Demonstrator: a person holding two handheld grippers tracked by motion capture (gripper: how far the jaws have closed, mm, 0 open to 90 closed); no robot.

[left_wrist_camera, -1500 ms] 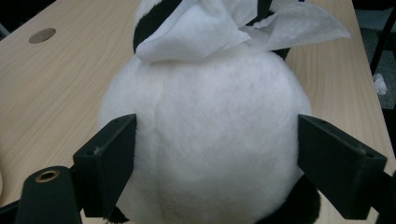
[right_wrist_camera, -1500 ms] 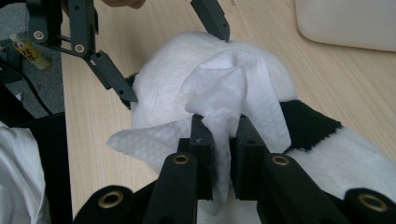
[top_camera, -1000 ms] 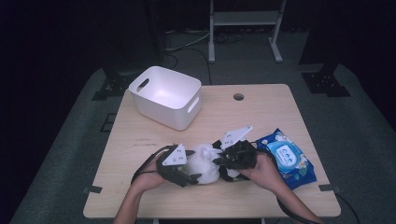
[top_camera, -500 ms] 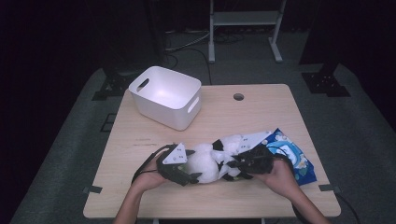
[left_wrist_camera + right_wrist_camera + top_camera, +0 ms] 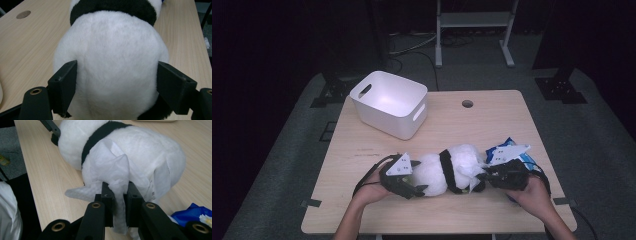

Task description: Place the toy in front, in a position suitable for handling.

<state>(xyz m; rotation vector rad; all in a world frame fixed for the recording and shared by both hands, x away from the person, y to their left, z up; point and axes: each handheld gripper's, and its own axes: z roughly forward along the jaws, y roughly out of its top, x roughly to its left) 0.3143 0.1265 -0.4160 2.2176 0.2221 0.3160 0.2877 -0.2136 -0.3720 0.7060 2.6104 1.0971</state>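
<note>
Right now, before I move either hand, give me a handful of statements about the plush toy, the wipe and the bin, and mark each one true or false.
1. The left gripper clamps the black-and-white plush panda toy by its white end. True.
2. The right gripper pinches a thin white wet wipe that lies against the toy. True.
3. The plush toy sits inside the white plastic bin. False: it lies on the light wooden table, in front of the bin.
4. The blue wipes packet lies beside the left gripper. False: it lies by the right gripper.
5. The bin lies tipped on its side. False: it stands upright.
</note>
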